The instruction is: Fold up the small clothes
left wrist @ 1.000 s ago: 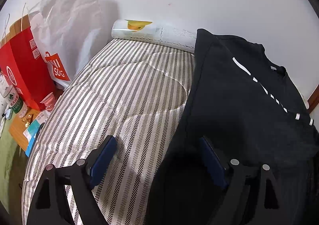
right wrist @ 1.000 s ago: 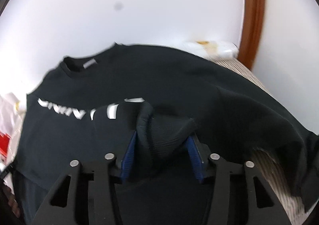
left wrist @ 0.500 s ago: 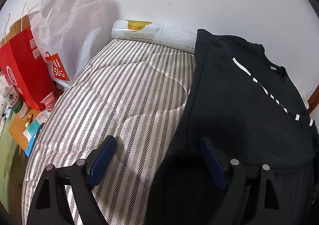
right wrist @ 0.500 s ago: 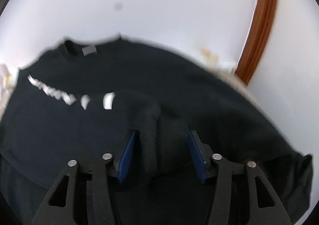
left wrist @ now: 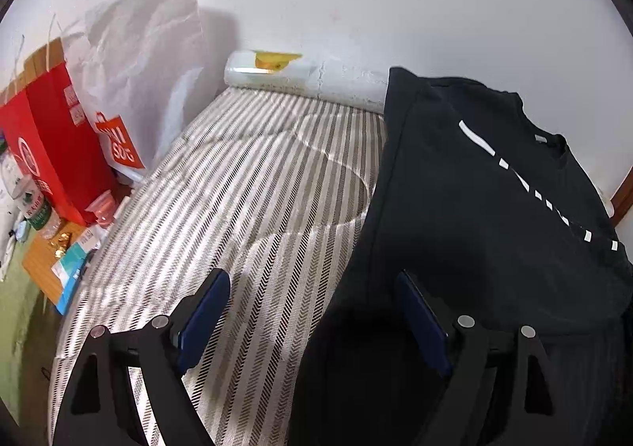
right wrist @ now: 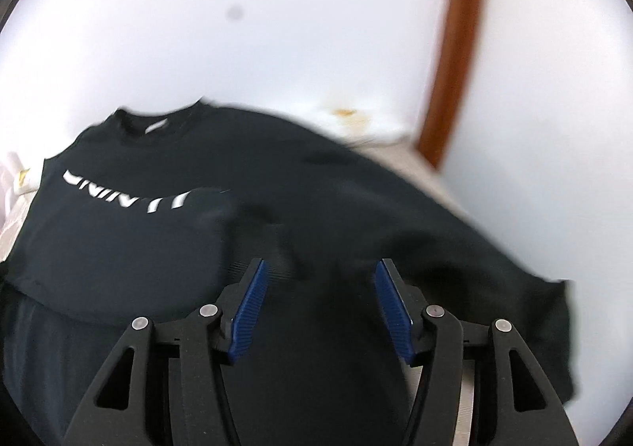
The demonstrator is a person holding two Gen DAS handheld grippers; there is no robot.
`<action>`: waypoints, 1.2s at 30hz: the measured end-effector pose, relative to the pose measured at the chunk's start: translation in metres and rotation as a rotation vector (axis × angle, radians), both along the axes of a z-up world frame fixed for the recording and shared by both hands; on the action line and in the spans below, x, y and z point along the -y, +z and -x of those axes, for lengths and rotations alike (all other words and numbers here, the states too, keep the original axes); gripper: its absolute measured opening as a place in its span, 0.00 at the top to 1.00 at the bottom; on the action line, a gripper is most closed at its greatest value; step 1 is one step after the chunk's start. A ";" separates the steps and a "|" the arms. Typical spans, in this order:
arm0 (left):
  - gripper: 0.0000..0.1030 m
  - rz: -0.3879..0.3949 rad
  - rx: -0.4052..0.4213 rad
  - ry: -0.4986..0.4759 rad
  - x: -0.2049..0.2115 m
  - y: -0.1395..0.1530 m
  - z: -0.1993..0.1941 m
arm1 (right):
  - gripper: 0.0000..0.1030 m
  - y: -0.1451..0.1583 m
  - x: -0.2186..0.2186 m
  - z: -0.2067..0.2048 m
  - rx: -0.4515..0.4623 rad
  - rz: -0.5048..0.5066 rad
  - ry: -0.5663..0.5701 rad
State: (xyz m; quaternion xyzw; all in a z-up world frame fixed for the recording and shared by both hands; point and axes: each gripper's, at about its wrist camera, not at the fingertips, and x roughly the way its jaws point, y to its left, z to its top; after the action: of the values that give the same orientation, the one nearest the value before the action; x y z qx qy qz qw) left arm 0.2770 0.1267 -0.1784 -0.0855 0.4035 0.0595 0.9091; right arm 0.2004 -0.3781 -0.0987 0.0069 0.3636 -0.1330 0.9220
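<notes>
Right wrist view: right gripper point(right wrist: 320, 299) has released the black shirt point(right wrist: 277, 216), jaws now spread above it; left gripper point(left wrist: 312, 311) stays wide open at the shirt's left edge

black t-shirt point(left wrist: 474, 208) with white lettering point(right wrist: 122, 194) across the chest. mattress point(left wrist: 257, 208) in grey and cream stripes with a herringbone weave. red paper bag point(left wrist: 51, 153) beside a white bag point(left wrist: 146, 62) with a red logo. grippers black with blue pads point(right wrist: 249, 311). brown wooden trim point(right wrist: 455, 50) on white wall.
</notes>
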 end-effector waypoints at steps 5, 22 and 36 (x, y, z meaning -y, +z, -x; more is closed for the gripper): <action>0.18 -0.004 0.019 -0.005 0.012 0.026 0.015 | 0.40 0.017 0.067 0.062 0.023 0.034 -0.138; 0.18 -0.093 0.055 -0.049 0.092 0.063 0.055 | 0.37 -0.067 0.203 0.135 -0.096 -0.131 -0.266; 0.18 -0.097 0.045 -0.059 0.109 0.070 0.064 | 0.76 0.004 0.217 0.178 0.124 -0.321 -0.214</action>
State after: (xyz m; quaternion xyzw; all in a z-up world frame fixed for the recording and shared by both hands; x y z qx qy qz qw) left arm 0.2127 0.0179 -0.1086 -0.0308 0.3821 0.0501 0.9223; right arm 0.0223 -0.5950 -0.0944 0.2006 0.3199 -0.1698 0.9103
